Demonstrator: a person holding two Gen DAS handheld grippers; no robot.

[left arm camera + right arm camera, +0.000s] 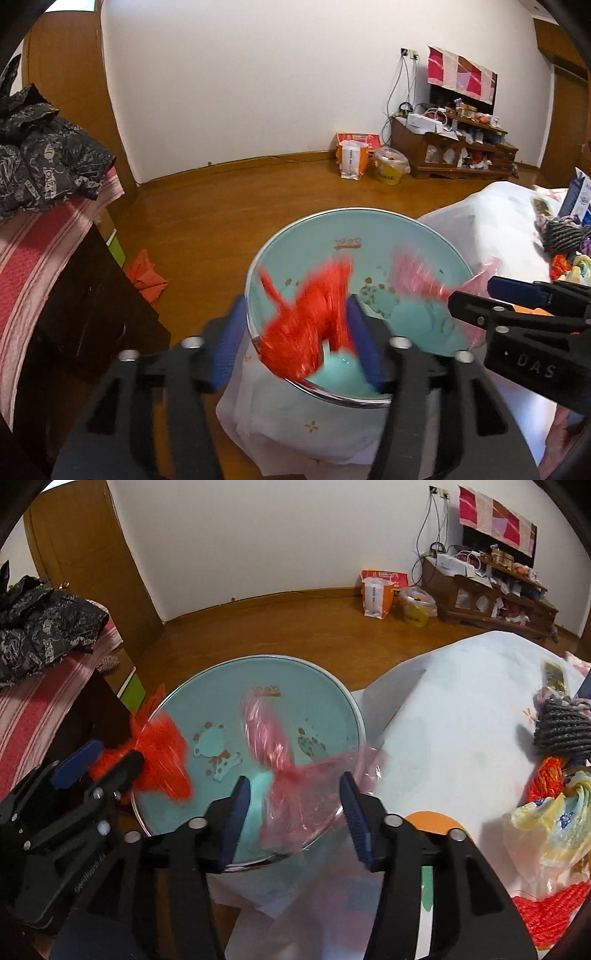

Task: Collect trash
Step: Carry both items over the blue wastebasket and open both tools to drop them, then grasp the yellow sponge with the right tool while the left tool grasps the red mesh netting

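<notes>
A teal basin (332, 229) (314, 701) with a metal rim stands at the edge of a table under a white cloth (480, 214) (443, 720). My left gripper (299, 339) (110, 757) hangs over the basin's near left side with its jaws apart. A crumpled red plastic bag (306, 317) (162, 760), motion-blurred, sits loose between its blue pads. My right gripper (295, 812) (472, 295) is over the basin's near right side, also open. A blurred pink translucent bag (280, 775) (417, 273) is between its pads, unpinched.
More crumpled bags (546, 823) (546, 912) and a grey knitted item (561, 723) lie on the cloth to the right. An orange bag (146, 275) is on the wooden floor. A dark cabinet (92, 314) with striped cloth and a jacket stands close on the left.
</notes>
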